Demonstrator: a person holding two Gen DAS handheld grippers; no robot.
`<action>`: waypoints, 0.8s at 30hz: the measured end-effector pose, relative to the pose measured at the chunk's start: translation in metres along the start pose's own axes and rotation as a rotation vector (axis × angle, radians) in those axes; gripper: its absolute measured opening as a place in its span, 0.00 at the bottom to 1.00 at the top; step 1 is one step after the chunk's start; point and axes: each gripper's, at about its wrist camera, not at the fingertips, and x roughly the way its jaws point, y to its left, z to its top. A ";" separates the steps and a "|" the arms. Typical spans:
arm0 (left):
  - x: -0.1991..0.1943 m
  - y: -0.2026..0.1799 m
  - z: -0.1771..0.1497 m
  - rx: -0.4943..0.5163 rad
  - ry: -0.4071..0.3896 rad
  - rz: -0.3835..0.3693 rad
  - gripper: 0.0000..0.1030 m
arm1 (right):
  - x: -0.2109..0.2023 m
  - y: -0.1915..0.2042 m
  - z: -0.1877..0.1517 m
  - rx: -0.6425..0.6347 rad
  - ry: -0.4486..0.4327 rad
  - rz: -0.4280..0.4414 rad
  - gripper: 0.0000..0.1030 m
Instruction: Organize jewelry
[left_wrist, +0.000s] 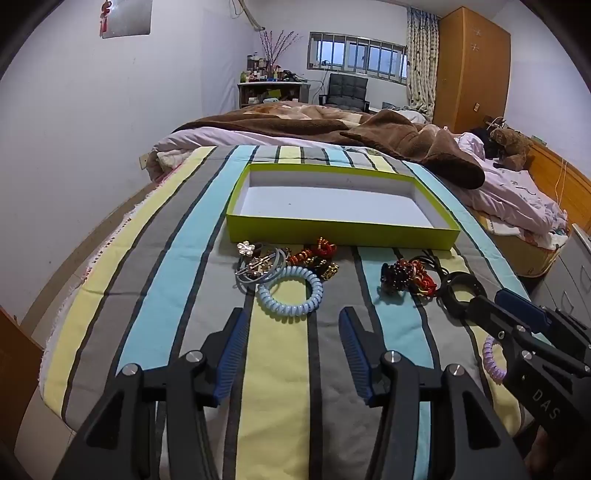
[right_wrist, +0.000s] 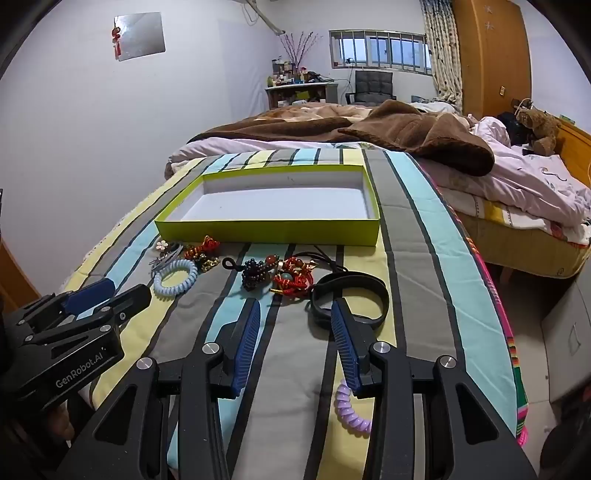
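From the left wrist camera: the left gripper (left_wrist: 293, 332) hangs tilted down over the striped cloth (left_wrist: 155, 295), fingers spread wide with nothing between them, aimed at the pale blue coil hair tie (left_wrist: 290, 295) lying just ahead. The lime-green box (left_wrist: 332, 230) sits empty beyond the heap, so sorting looks barely begun; the step in hand appears to be the approach to a first pick. To the left of the coil lies a tangle of thin hair bands with a small flower clip (left_wrist: 246, 248), and red-and-gold knotted ornaments (left_wrist: 317, 256) lie behind it, touching. Further right, a dark beaded piece (left_wrist: 397, 275) and red cords sit beside a black band (left_wrist: 460, 291), where the right gripper (left_wrist: 491, 301) enters from the edge of the frame.

From the right wrist camera: the right gripper (right_wrist: 295, 312) also points down with fingers apart, gripping nothing; one blue pad lies over the near rim of the black band (right_wrist: 351, 295), though whether it touches I cannot tell. A lilac coil tie (right_wrist: 351, 410) lies close under that finger. The left gripper (right_wrist: 110, 291) shows at the left edge. The next move, by my reading, calls for closing on one loose piece without snagging its tangled neighbours, then lifting it into the box (right_wrist: 266, 232).
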 end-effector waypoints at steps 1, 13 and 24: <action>0.000 0.000 0.000 0.003 -0.003 0.004 0.52 | 0.000 0.001 0.000 -0.005 -0.002 -0.002 0.40; -0.007 -0.001 0.003 0.016 -0.042 0.031 0.52 | -0.004 -0.004 0.004 0.004 -0.017 -0.008 0.40; -0.009 0.000 0.002 0.011 -0.045 0.018 0.52 | -0.004 -0.002 0.000 0.002 -0.023 -0.023 0.40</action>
